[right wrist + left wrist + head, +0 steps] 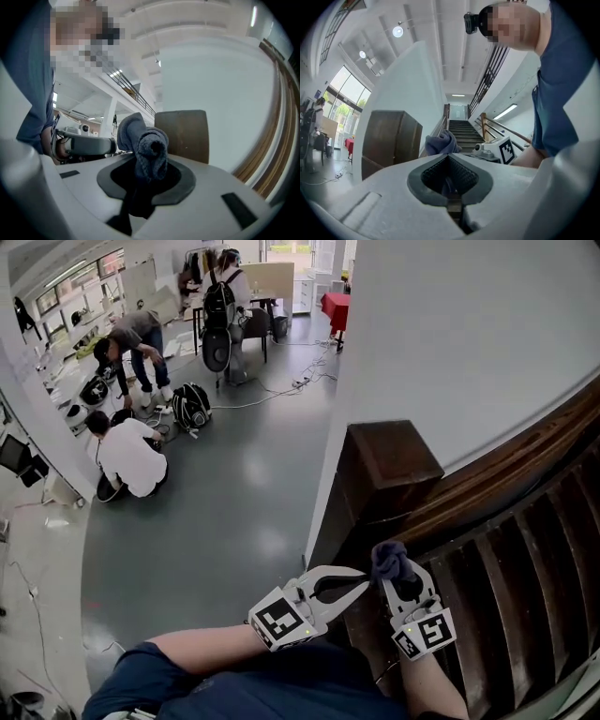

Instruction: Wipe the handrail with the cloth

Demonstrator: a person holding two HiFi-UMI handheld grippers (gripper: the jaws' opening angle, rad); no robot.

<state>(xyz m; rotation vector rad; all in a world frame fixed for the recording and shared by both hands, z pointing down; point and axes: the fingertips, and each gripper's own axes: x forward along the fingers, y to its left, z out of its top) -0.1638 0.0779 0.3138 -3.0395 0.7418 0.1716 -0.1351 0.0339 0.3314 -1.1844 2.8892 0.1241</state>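
Observation:
The grey-blue cloth (390, 562) is bunched in my right gripper (401, 585), which is shut on it just below the dark wooden newel post (385, 458). From that post the handrail (506, 470) climbs to the right along the white wall. In the right gripper view the cloth (147, 147) sticks up out of the right gripper (147, 173), with the post (183, 133) behind it and the handrail (274, 126) at the right. My left gripper (364, 579) is shut on nothing, its tips close to the cloth. From the left gripper (449, 161) I see the cloth (440, 142) beside the post (389, 140).
Dark stair treads (525, 568) lie under the rail at the right. On the grey floor below at the left, one person crouches (127, 456), another bends over (131, 338), and a third stands with a backpack (223, 296). A bag (192, 404) and cables lie near them.

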